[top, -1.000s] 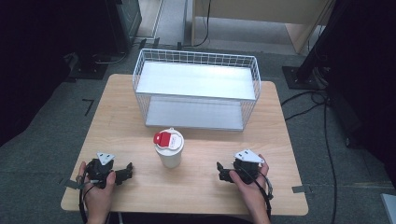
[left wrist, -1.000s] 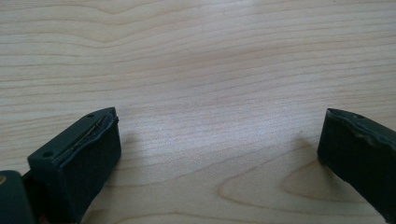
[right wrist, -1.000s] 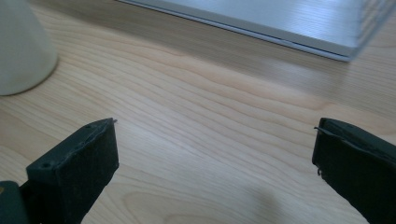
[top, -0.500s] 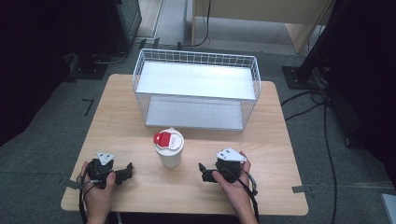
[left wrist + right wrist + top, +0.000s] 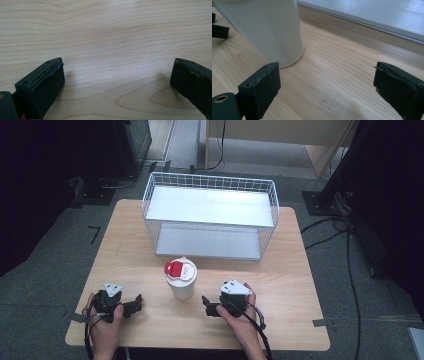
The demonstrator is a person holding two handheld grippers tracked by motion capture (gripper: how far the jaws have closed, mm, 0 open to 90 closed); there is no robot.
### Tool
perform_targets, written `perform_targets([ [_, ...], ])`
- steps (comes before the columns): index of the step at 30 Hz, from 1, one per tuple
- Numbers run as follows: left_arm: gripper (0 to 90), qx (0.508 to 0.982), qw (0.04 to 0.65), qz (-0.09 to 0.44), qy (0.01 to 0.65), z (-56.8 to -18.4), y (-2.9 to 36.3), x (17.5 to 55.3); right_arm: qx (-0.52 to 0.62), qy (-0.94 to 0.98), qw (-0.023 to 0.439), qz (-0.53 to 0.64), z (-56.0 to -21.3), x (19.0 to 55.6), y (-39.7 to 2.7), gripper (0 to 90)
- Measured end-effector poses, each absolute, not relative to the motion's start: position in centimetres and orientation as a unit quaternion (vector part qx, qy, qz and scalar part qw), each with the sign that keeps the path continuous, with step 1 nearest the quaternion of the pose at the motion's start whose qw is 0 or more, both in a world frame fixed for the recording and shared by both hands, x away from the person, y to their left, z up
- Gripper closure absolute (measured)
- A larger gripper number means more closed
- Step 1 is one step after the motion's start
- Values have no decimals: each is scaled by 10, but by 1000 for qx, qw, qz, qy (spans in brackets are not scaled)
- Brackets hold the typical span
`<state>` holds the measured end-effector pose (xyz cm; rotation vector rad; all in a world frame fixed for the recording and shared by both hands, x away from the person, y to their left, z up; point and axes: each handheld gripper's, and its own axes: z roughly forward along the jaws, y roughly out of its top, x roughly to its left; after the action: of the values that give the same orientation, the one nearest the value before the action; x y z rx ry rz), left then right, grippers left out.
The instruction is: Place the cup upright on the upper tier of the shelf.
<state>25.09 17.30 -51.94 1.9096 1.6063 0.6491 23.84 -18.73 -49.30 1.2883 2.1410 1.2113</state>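
right gripper (image 5: pixel 206 306) just beside cup (image 5: pixel 181 279), jaws apart, closing, nothing between.

A white wire basket (image 5: pixel 210 215) with a flat pale shelf inside stands at the far side of the light wooden bench (image 5: pixel 295 270) (near its middle). Black cables (image 5: pixel 345 245) trail over the grey floor (image 5: pixel 50 265) to the right.

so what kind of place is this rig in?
Probably a lab or recording workspace: a lone wooden table on grey carpet, cables trailing across the floor, and dark equipment stands around it.
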Motion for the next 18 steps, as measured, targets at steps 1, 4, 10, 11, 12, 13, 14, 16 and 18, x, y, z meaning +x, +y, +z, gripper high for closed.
perform_targets([
  [1, 0, 712, 278, 242, 598, -519, 173, 251, 453, 759, 179, 432, -493, 239, -183, 70],
  [4, 0, 712, 278, 242, 598, -519, 173, 251, 445, 762, 169, 439, -493, 238, -178, 72],
  [10, 0, 711, 278, 241, 599, -519, 173, 251, 428, 766, 163, 451, -490, 238, -166, 80],
  [11, 0, 711, 278, 241, 599, -519, 173, 251, 428, 766, 163, 451, -490, 238, -166, 80],
  [12, 0, 711, 278, 241, 599, -519, 173, 251, 425, 764, 160, 457, -489, 239, -162, 80],
  [13, 0, 711, 278, 241, 599, -519, 173, 251, 424, 763, 159, 461, -488, 239, -160, 81],
  [14, 0, 711, 278, 241, 599, -519, 173, 251, 421, 763, 159, 464, -488, 239, -159, 88],
  [16, 0, 711, 278, 241, 599, -519, 173, 251, 420, 761, 158, 469, -487, 239, -157, 125],
  [18, 0, 711, 278, 241, 599, -519, 173, 251, 421, 757, 158, 475, -487, 240, -152, 142],
])
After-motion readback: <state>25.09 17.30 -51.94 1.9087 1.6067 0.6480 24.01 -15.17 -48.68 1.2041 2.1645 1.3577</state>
